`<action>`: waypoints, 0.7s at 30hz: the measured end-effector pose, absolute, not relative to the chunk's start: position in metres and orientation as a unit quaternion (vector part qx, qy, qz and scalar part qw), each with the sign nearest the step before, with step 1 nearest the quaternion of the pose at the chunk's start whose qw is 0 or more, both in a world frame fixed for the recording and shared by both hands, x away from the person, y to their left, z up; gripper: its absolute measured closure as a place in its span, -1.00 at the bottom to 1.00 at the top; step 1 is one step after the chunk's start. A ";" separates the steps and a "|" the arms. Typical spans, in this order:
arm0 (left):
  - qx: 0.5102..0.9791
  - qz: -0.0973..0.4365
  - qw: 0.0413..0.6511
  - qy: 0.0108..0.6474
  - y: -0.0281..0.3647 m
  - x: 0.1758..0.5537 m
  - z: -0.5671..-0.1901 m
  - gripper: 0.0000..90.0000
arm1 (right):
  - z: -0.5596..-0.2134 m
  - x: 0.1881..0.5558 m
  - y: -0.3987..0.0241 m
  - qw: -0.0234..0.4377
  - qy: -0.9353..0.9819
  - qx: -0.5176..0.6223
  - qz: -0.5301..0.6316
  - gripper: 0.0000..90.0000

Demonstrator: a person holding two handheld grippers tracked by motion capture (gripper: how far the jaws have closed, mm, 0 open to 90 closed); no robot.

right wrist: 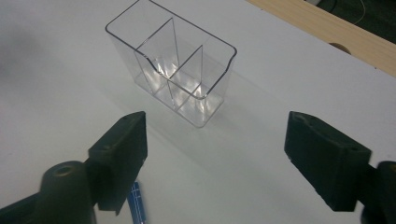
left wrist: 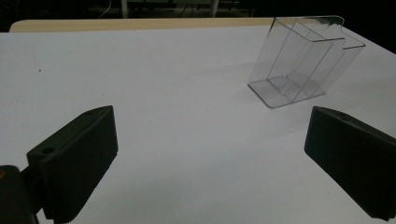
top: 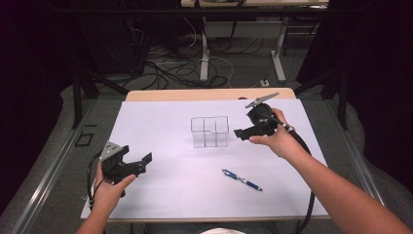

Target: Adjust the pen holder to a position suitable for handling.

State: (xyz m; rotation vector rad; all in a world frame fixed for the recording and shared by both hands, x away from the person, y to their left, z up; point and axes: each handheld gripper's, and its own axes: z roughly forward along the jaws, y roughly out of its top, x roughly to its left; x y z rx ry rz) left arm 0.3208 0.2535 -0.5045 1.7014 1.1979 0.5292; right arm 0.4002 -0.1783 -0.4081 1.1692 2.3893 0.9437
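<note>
A white-covered table [top: 160,122] carries a clear divided organizer [top: 210,131] and, nearer, a blue pen [top: 242,180].

Pen [right wrist: 136,205] mostly hidden behind right tongs' jaw, cut by bottom edge.

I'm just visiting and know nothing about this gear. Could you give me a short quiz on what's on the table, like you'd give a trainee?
1. True or false: the blue pen is standing inside the clear organizer.
2. Which is holding something: (a) the left gripper, (b) the right gripper, (c) neither?
3. Fill in: the organizer is split by clear dividers into several ____ compartments.

Key
1. False. The pen lies flat on the white table cover, nearer the person than the organizer.
2. (c). Both grippers are open with nothing between their jaws.
3. Empty.
</note>
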 end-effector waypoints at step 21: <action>0.703 0.214 0.474 0.485 0.252 0.321 -0.505 -0.98 | -0.429 0.357 -0.192 0.132 0.892 0.336 0.271 -0.73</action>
